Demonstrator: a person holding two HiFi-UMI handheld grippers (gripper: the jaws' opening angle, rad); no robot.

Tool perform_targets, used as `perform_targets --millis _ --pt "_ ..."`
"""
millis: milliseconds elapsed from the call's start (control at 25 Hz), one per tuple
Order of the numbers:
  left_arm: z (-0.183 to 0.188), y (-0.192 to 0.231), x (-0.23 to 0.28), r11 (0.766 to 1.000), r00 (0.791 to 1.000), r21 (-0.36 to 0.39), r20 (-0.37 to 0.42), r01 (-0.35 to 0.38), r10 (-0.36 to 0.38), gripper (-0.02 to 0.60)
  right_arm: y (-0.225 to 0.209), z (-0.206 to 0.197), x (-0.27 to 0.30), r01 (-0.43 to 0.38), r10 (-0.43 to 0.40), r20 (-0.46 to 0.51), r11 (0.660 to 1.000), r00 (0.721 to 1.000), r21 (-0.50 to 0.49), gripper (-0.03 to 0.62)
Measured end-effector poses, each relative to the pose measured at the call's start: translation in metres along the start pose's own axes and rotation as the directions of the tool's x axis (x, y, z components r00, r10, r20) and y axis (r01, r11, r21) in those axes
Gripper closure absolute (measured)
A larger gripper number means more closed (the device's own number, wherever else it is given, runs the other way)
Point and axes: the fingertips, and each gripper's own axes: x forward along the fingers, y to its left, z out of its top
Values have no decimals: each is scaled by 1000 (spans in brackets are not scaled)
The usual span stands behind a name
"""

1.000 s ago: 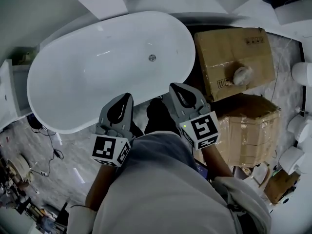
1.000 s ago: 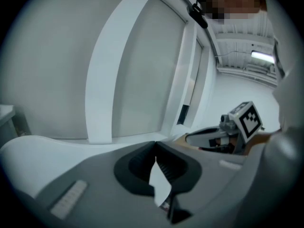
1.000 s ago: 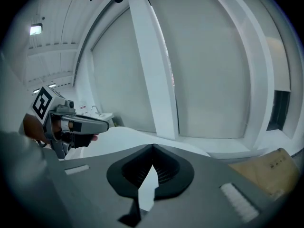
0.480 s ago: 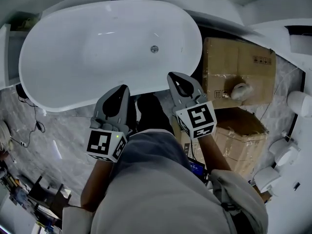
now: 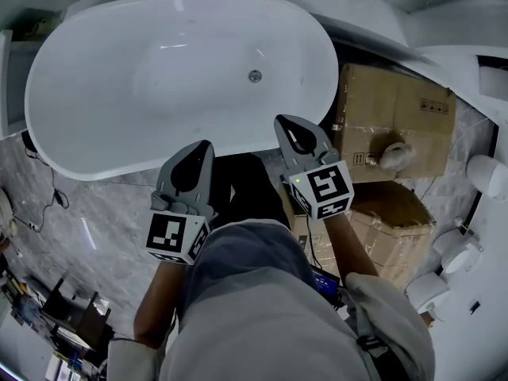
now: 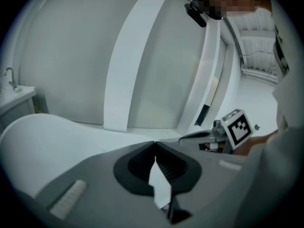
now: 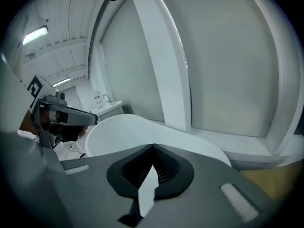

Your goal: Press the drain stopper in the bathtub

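Note:
The white oval bathtub [image 5: 119, 145] fills the upper part of the head view, and its round metal drain stopper [image 5: 255, 75] sits on the floor of the tub toward the right end. My left gripper [image 5: 205, 147] and right gripper [image 5: 283, 123] are held side by side at the tub's near rim, well short of the stopper. Both are shut with nothing between the jaws. The left gripper view looks over the tub rim [image 6: 52, 139] and catches the right gripper [image 6: 209, 136]. In the right gripper view the tub [image 7: 142, 129] lies ahead, and the left gripper [image 7: 66, 115] is at the left.
Two cardboard boxes [image 5: 394, 113] [image 5: 393, 217] stand right of the tub, a white round object [image 5: 393, 154] on the upper one. White fixtures [image 5: 486, 173] line the right edge. Cables [image 5: 44, 205] lie on the marble floor at left. A basin with a tap [image 6: 12, 87] stands beyond the tub.
The head view has swung, so the tub now lies more level and further left in view. Both grippers stay shut and keep about the same place near the tub rim.

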Motion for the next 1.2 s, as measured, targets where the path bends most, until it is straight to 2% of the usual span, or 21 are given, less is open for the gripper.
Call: perform_targets --millis 200,440,640,1200 --pt "-14 10 17 1000 1000 -5 0 24 -24 581 -5 -15 23 -9 9 10 1000 1000 29 608" --pt "-36 37 43 1000 1000 -1 -15 20 -20 581 -10 -39 64 -5 4 -18 999 1000 -46 608" --pt "-54 67 66 1000 1000 -4 -29 2 -2 581 -15 -58 96 -6 4 -33 998 999 -56 608" --pt "-136 126 123 1000 996 29 -88 4 -1 581 -34 -125 186 -18 11 -94 997 995 -70 608"
